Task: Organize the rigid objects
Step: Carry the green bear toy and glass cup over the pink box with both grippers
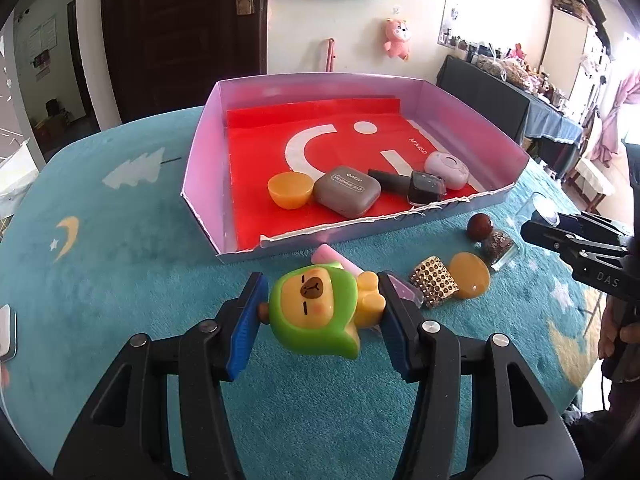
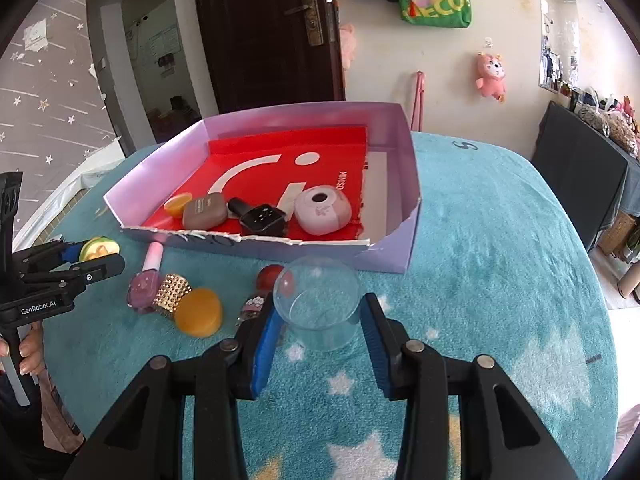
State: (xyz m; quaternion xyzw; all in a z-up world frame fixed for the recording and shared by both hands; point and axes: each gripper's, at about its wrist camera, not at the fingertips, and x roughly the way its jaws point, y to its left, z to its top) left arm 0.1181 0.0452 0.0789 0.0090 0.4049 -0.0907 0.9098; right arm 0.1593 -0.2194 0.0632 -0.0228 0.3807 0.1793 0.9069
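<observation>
Left wrist view: the left tongs (image 1: pixel 322 306) are clamped on a green-hooded capybara figurine (image 1: pixel 316 312), held just above the teal table (image 1: pixel 120 280) in front of the lilac tray (image 1: pixel 200 148). The toy looks like light, stiff, glossy plastic that could slip; the pads press its head and feet, a grip across its length. Inside the tray, on a red bag, lie an orange half-shell (image 1: pixel 290 189), a grey case (image 1: pixel 346 191), a black watch (image 1: pixel 426 188) and a pale pink round case (image 1: pixel 446 170), all along the near wall. Outside it sit a studded gold cuff (image 1: pixel 436 285), another orange half-shell (image 1: pixel 470 276) and a small bottle with a round brown cap (image 1: pixel 490 236).

Right wrist view: the right tongs (image 2: pixel 320 320) stand apart around a clear plastic dome (image 2: pixel 320 306) resting on the table near the tray's front wall; whether the pads touch it cannot be told. Thin and likely easily crushed, it wants a gentle squeeze across its widest part. A pink nail polish bottle (image 2: pixel 146 280) lies beside the cuff.
</observation>
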